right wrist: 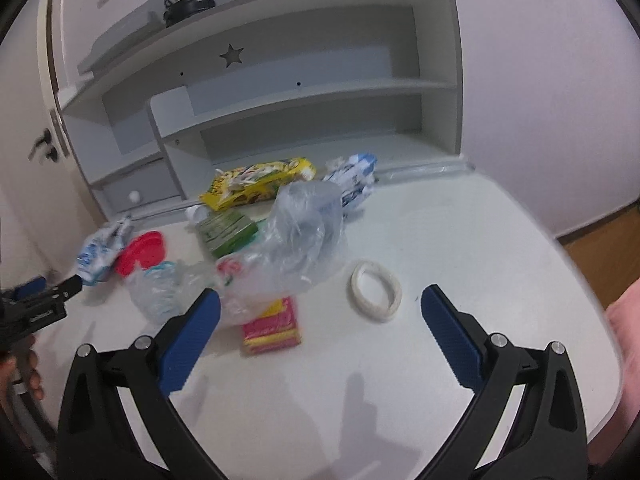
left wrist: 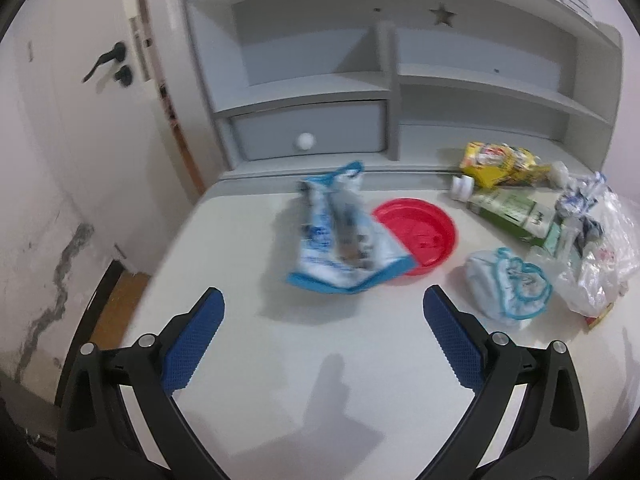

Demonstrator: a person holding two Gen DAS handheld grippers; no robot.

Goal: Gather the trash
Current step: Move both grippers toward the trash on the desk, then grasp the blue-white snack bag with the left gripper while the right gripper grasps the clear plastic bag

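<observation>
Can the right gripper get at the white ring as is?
Probably yes: the right gripper is open, the white ring lies flat and alone just ahead between its fingers, clear of the plastic bag.

A blue-and-white pouch (left wrist: 344, 232) lies crumpled at the desk's centre, its lower right corner over the rim of a red lid (left wrist: 420, 234) at its 3 o'clock. At 5 o'clock from the lid sits a balled white wrapper (left wrist: 506, 286) with teal print. Further right: a clear bag (right wrist: 296, 236), a green carton (left wrist: 510, 214), a yellow packet (left wrist: 500, 164), a red-yellow packet (right wrist: 272, 330) and a white ring (right wrist: 376, 292).
</observation>
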